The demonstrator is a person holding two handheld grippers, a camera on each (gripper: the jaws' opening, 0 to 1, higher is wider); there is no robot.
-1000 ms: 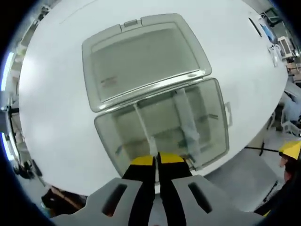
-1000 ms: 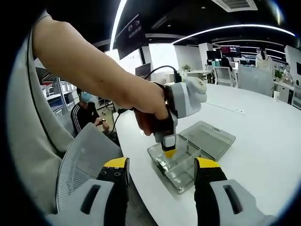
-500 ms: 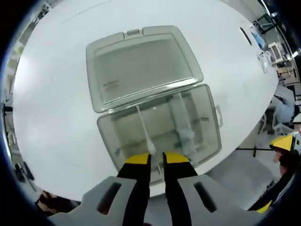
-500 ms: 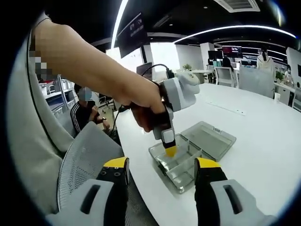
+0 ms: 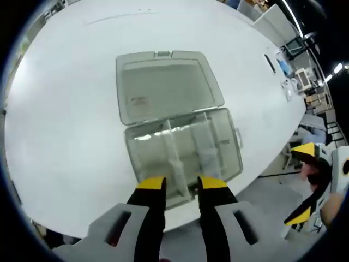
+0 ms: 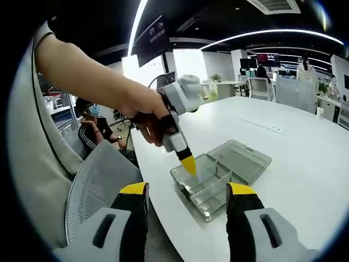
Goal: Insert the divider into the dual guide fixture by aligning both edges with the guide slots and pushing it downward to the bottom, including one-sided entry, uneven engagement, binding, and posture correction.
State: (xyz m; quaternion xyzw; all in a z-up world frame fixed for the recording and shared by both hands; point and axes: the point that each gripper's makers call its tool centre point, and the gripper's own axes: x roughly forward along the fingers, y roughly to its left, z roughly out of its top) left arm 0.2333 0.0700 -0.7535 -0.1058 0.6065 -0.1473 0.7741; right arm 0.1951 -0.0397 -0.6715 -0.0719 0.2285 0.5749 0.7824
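Note:
A clear plastic box (image 5: 218,143) lies on the white table with its lid (image 5: 166,87) folded flat open behind it. Inside, a thin clear divider (image 5: 171,153) stands upright in the guide slots, and a second one (image 5: 206,147) stands to its right. My left gripper (image 5: 181,184) hovers above the box's near edge, open, with nothing between its yellow tips. In the right gripper view, a hand holds the left gripper (image 6: 188,165) just above the box (image 6: 221,177). My right gripper (image 6: 187,191) is open and empty, well back from the table edge.
The white table (image 5: 65,109) is bare around the box. A dark slim item (image 5: 271,63) and small devices lie at its far right edge. A grey mesh chair (image 6: 92,191) stands by the table, and a seated person (image 6: 90,128) is behind it.
My left gripper, which was shut on the divider's top edge, has opened and lifted away from the box. The divider stays standing in the tray. My right gripper has not moved.

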